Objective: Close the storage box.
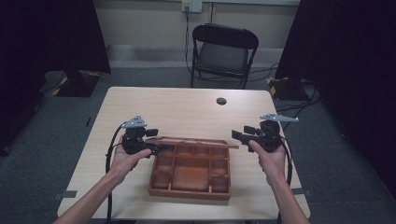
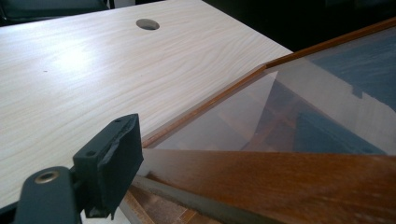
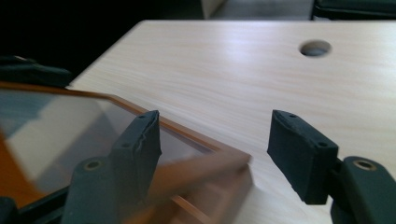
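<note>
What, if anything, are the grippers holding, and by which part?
Cannot be told: the left gripper sits against the lid at its left frame; the right gripper stands open around its corner.

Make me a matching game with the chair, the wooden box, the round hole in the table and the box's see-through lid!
Things:
1. chair
2. wooden box
3. round hole
4. see-through lid

Places or states:
A. in the tabletop, on its far side
B. raised above the box, between the two tools
C. on the floor behind the table
D. on the table's near side, with small compartments inside

Pairs: 1-C, 2-D, 3-A, 4-B
</note>
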Demonstrator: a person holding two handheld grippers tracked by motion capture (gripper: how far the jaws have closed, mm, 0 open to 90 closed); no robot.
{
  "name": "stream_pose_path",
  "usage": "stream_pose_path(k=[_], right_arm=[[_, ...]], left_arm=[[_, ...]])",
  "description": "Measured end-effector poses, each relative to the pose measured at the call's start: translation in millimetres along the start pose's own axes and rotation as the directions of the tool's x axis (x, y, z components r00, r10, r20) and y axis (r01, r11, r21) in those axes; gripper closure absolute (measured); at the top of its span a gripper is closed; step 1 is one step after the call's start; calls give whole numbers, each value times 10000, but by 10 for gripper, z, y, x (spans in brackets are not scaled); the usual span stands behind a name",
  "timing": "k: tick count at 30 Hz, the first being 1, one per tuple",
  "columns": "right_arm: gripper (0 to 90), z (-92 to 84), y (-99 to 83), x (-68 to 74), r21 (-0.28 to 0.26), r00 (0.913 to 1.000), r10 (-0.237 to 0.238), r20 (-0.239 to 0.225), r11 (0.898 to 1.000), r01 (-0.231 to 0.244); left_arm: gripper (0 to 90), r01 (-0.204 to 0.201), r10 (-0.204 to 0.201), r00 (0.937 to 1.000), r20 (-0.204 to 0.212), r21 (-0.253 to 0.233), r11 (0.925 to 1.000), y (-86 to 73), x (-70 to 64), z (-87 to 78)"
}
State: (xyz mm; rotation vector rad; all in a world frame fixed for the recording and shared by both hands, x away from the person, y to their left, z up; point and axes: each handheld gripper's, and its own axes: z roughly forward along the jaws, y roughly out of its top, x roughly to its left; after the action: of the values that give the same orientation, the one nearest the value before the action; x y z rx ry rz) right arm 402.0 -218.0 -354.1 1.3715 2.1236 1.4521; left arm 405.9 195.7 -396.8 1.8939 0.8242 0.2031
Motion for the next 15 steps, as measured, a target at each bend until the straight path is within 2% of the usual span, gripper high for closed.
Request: stream_pose_path(k=[2, 3, 6, 11, 15], right_arm=[[395, -28, 67, 82, -313, 9999, -109, -65, 9995, 107], [429, -30, 100, 150, -499, 9993, -273, -240, 9984, 260], [457, 32, 153, 321, -271, 9933, -686, -933, 9974, 664], [501, 149, 220, 553, 248, 9718, -1256, -1995, 9908, 1332], [554, 211, 280, 721, 535, 9480, -1649, -2722, 9811, 1861]], left_arm=[[159, -42, 41, 10000, 28, 57, 10000, -14, -9, -6], [159, -65, 65, 10000, 20, 58, 10000, -23, -12, -7], [157, -61, 61, 10000, 6, 79, 10000, -48, -18, -19], [154, -193, 194, 9996, -184, 67, 9998, -111, -25, -65], [155, -79, 81, 9998, -159, 151, 9999, -156, 0, -79]])
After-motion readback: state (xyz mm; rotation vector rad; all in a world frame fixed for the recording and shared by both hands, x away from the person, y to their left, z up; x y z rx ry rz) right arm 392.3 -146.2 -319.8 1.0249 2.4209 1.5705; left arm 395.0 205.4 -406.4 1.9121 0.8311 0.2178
